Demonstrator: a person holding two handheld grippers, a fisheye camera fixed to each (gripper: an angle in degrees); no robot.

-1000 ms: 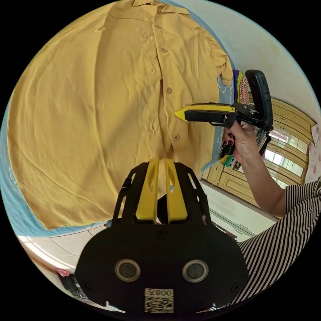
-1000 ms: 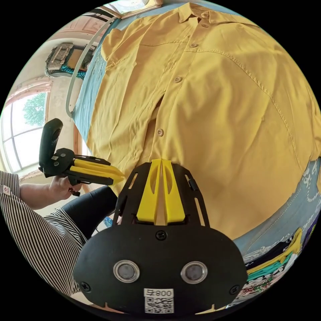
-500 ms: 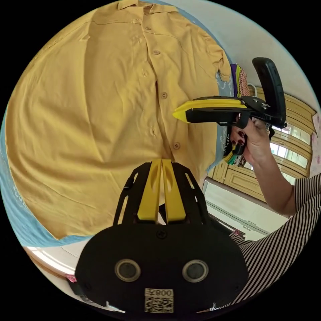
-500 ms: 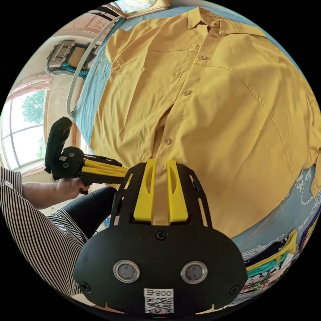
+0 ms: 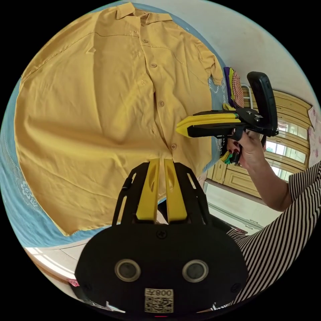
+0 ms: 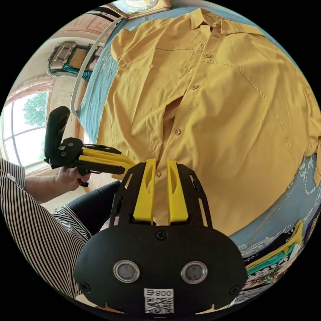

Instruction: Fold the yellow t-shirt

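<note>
- The yellow button-up shirt (image 5: 100, 110) lay spread flat, front up, on a blue bedsheet (image 5: 23, 207), collar at the far end and hem nearest the person.
- Left gripper (image 5: 159, 164) sat just over the hem beside the bottom button, its yellow jaws a narrow gap apart with blue sheet and hem visible between them, nothing pinched.
- In the left gripper view the right gripper (image 5: 180, 125) hovered over the shirt's right front panel, held in a hand (image 5: 245, 150); from this side-on angle its jaws looked nearly together.
- The right gripper view settled that: the right gripper (image 6: 160, 164) had its jaws parted with shirt fabric showing in the gap, gripping nothing that I could see.
- That same view caught the left gripper (image 6: 128, 164) from the side at the shirt's near left hem, held by the other hand (image 6: 68, 175).
- Writing: each gripper body carried a small white code sticker (image 5: 159, 300) with printed characters, too warped to vouch for.
- Left gripper view alone offered wooden cabinet doors (image 5: 287, 110) beyond the bed.
- Right gripper view alone offered a window (image 6: 23, 133) with greenery outside, a framed picture (image 6: 138, 6) past the collar, and folded patterned clothes (image 6: 277, 264) at the sheet's right edge.
- Striped sleeve (image 6: 30, 217) at the person's side.
</note>
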